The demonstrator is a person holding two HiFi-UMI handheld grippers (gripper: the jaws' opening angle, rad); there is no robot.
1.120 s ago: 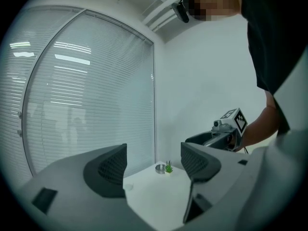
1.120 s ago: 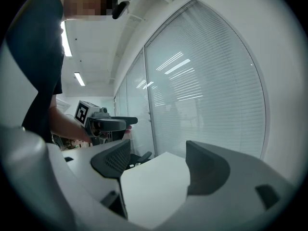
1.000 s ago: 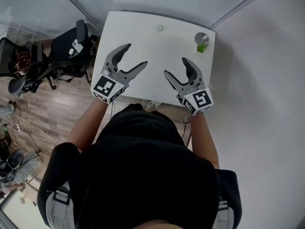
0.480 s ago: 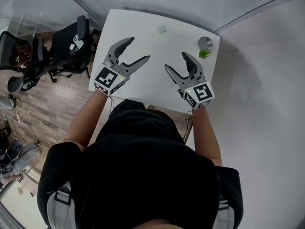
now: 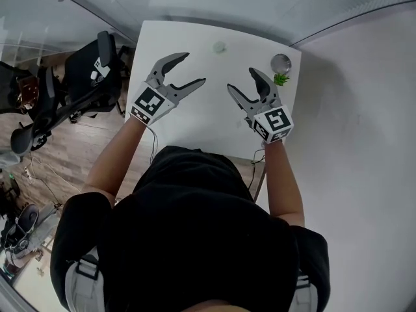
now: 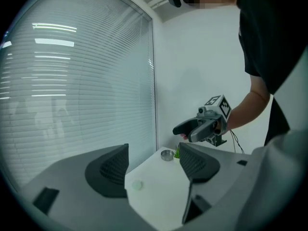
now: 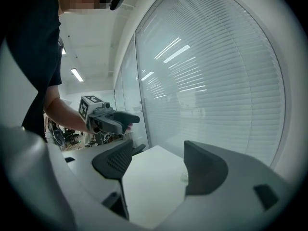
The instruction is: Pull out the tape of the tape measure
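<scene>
A small pale round object (image 5: 218, 46), too small to identify, lies near the far edge of the white table (image 5: 208, 119); it also shows as a pale disc (image 6: 137, 185) between the jaws in the left gripper view. My left gripper (image 5: 194, 69) hovers open over the table's left half, nothing between its fingers. My right gripper (image 5: 241, 78) hovers over the right half, open and empty; its jaws have just been closing a little. Each gripper sees the other: the right gripper (image 6: 179, 131) and the left gripper (image 7: 134, 120).
A round silver dish (image 5: 281, 62) and a small green plant (image 5: 281, 78) sit at the table's far right corner. Black office chairs (image 5: 84, 77) stand left of the table. A glass wall with blinds runs behind it, a white wall to the right.
Both grippers have moved forward from the table's near edge toward its middle and sunk a little. Nothing was taken hold of.
</scene>
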